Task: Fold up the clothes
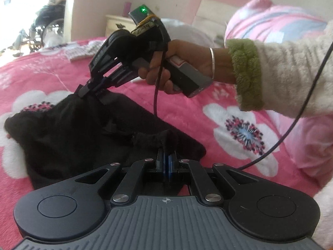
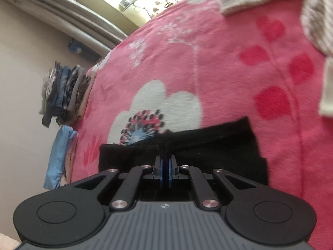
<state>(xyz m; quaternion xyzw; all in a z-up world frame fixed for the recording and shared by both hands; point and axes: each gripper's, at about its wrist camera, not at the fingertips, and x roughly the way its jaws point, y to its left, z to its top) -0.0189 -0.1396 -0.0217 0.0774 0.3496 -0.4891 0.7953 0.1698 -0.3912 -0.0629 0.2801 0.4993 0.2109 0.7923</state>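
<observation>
Both grippers, left (image 1: 166, 156) and right (image 2: 165, 153), clamped on black garment (image 1: 83, 129) over pink floral blanket (image 1: 187, 108).

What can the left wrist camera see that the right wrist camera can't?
Only the left wrist view shows the person's hand holding the right tool, a green-cuffed sleeve and a pink pillow. Only the right wrist view shows a stack of folded clothes at the bed's edge. Both show the black garment on the pink flowered blanket, pinched by each shut tool, including the left tool.
</observation>
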